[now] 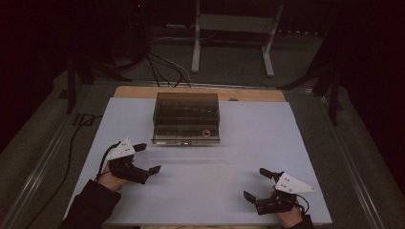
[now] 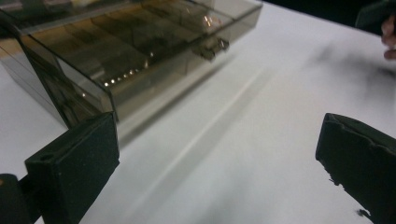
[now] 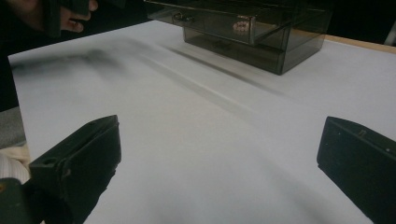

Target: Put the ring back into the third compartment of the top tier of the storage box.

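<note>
A smoky transparent plastic drawer box point(image 1: 186, 117) stands at the far middle of the white board point(image 1: 205, 181); its upper drawer is pulled out a little, with a small metal handle point(image 2: 215, 47) on its front and a small ring-like object point(image 1: 206, 133) inside. The box point(image 2: 116, 51) lies just ahead and left of my left gripper point(image 1: 147, 158), which is open and holds nothing. My right gripper point(image 1: 257, 183) is open over bare board near the front right, with the box point(image 3: 243, 28) well ahead of it.
A wooden table edge point(image 1: 143, 91) shows behind the board. Cables point(image 1: 162, 67) and a metal stand point(image 1: 229, 38) lie on the dark floor beyond. A person's hand point(image 3: 46, 14) holding the left gripper appears in the right gripper view.
</note>
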`<action>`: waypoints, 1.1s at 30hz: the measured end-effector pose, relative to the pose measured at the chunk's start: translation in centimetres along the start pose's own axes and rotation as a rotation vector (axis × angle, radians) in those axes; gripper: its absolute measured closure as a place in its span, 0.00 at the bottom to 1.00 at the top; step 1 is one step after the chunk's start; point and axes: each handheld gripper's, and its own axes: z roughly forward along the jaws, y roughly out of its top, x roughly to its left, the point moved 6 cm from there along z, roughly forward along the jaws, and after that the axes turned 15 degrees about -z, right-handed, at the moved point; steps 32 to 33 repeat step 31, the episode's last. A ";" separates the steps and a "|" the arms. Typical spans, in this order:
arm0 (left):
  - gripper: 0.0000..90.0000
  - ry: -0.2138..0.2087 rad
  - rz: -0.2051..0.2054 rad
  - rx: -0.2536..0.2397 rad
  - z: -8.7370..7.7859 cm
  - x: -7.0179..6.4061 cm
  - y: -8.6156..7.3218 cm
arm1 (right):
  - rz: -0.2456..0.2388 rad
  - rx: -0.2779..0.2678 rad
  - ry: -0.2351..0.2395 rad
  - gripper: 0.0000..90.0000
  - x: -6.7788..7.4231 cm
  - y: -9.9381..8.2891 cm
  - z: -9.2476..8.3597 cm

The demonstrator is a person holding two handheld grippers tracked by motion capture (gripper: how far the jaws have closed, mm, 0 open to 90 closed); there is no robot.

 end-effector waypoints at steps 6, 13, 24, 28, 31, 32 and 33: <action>0.01 0.000 -0.015 0.016 -0.6 0.1 -1.9 | 0.000 0.006 0.003 0.00 0.0 -0.1 0.1; 0.01 0.019 -0.036 0.022 -1.5 0.2 -3.6 | 0.001 0.007 0.004 0.00 0.1 -0.1 0.1; 0.01 0.056 -0.067 0.013 -2.9 0.7 -5.3 | -0.008 0.010 0.006 0.00 0.2 -0.1 0.1; 0.01 0.048 -0.068 0.015 -2.8 0.7 -5.4 | -0.012 0.007 0.006 0.00 0.2 0.0 0.1; 0.01 0.046 -0.068 0.016 -2.8 0.6 -5.4 | -0.009 0.013 0.007 0.00 0.2 -0.1 0.1; 0.01 0.046 -0.068 0.016 -2.8 0.6 -5.4 | -0.009 0.013 0.007 0.00 0.2 -0.1 0.1; 0.01 0.046 -0.068 0.016 -2.8 0.6 -5.4 | -0.009 0.013 0.007 0.00 0.2 -0.1 0.1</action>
